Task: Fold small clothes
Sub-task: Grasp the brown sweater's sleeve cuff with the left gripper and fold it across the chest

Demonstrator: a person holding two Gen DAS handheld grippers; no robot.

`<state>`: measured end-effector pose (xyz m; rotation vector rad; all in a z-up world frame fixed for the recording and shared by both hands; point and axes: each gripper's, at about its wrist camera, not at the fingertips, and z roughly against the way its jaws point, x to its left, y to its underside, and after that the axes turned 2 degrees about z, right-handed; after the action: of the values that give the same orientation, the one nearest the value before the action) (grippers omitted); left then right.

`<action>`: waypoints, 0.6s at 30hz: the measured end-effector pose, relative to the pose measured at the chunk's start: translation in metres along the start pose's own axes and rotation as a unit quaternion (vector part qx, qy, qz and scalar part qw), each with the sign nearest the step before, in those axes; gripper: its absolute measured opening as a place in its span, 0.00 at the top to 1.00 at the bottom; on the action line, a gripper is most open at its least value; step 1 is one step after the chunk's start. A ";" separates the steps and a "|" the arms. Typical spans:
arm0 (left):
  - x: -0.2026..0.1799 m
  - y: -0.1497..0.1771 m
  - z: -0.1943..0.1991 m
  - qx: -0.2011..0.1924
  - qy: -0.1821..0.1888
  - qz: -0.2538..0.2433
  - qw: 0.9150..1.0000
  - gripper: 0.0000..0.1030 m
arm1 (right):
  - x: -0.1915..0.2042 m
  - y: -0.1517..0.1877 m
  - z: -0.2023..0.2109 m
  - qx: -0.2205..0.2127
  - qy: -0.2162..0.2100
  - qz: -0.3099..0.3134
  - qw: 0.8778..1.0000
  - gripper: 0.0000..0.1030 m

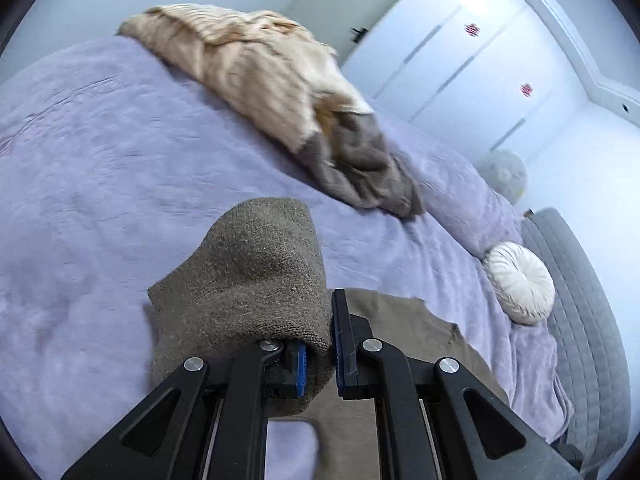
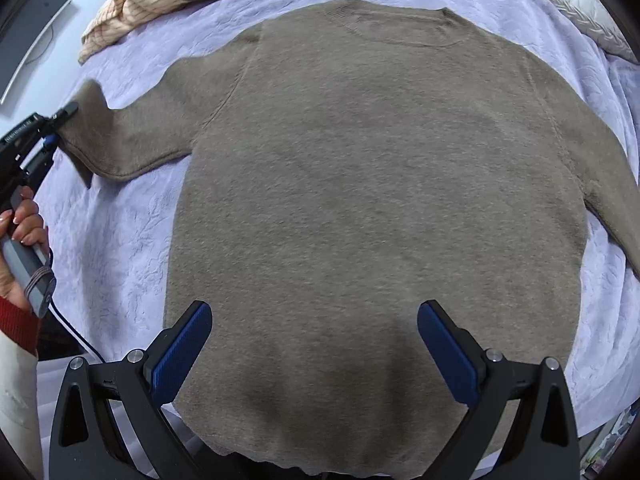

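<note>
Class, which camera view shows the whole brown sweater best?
The right wrist view: the sweater lies flat on the bed, neckline to hem. The left wrist view shows only its cuff, clamped in the left gripper.

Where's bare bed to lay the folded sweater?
Most room: lilac bedspread left of the sweater, between the sleeve held in the left gripper and the tan pile behind it. Only a narrow strip by the other sleeve. Crowded near the round pillow. The right gripper hangs open over the hem.
</note>
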<state>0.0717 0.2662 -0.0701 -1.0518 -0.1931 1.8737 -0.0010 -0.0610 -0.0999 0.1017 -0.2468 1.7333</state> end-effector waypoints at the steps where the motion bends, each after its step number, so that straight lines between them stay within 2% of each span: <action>1: -0.022 0.006 -0.009 0.010 0.015 -0.015 1.000 0.89 | -0.008 0.000 0.004 -0.004 -0.001 -0.002 1.000 0.01; 4: -0.087 0.030 -0.048 0.051 0.051 -0.058 0.996 0.89 | -0.037 0.001 0.012 -0.016 0.003 -0.018 1.000 0.01; 8: -0.161 0.076 -0.109 0.121 0.075 -0.107 0.984 0.89 | -0.089 0.007 0.018 -0.025 0.011 -0.069 0.997 0.01; 10: -0.188 0.105 -0.132 0.149 0.068 -0.143 0.976 0.89 | -0.110 0.012 0.021 -0.031 0.021 -0.087 0.996 0.01; 14: -0.217 0.152 -0.171 0.197 0.006 -0.201 0.960 0.88 | -0.150 0.025 0.015 -0.025 0.035 -0.120 0.992 0.01; 16: -0.211 0.163 -0.175 0.213 -0.019 -0.210 0.954 0.69 | -0.166 0.031 0.012 -0.020 0.039 -0.136 0.990 0.01; 17: -0.210 0.165 -0.171 0.216 -0.024 -0.206 0.954 0.54 | -0.173 0.033 0.011 -0.019 0.040 -0.144 0.989 0.01; 18: -0.205 0.167 -0.164 0.210 -0.027 -0.205 0.956 0.50 | -0.178 0.034 0.010 -0.019 0.042 -0.150 0.988 0.01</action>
<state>0.1202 -0.0329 -0.1395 -0.6133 -0.0345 1.4783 -0.0035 -0.2397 -0.1304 0.0354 -0.1931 1.4298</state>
